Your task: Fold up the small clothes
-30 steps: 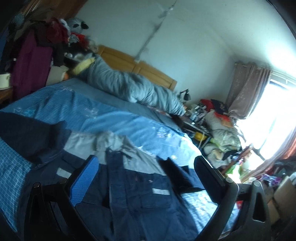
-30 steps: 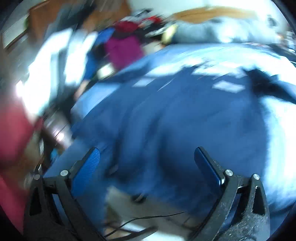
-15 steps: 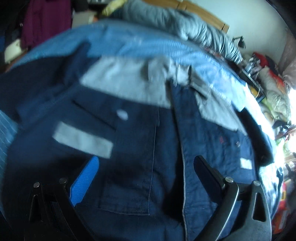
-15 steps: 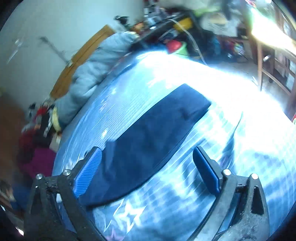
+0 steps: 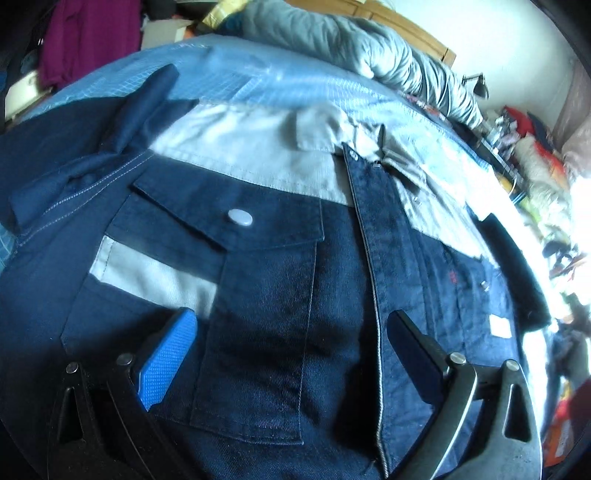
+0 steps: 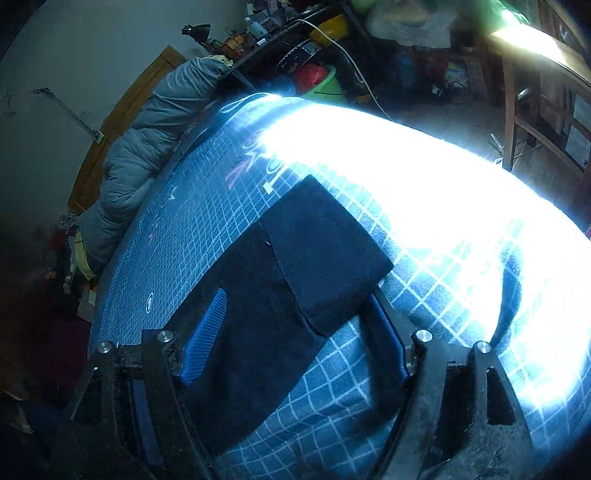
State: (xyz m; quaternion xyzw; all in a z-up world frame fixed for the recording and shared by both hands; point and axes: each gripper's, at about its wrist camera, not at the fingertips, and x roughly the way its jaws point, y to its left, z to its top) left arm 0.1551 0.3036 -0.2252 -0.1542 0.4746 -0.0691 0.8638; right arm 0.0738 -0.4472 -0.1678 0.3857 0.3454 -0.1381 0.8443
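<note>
A navy work jacket with grey shoulder panels lies spread front-up on the blue checked bedsheet. It has a flap chest pocket with a pale snap and a central zip. My left gripper hovers open just over the chest pocket, with nothing between its pads. In the right wrist view, one dark navy sleeve of the jacket stretches across the sheet. My right gripper is open and straddles this sleeve near its cuff, one pad on each side.
A grey duvet is bunched against the wooden headboard. Purple clothing hangs at the left. Clutter and a green bucket sit beyond the bed; a wooden chair stands right. Sunlight glares across the sheet.
My left gripper dropped from a high view of the bed down close over the jacket's chest. My right gripper swung away from the jacket's body and came down over the sleeve.
</note>
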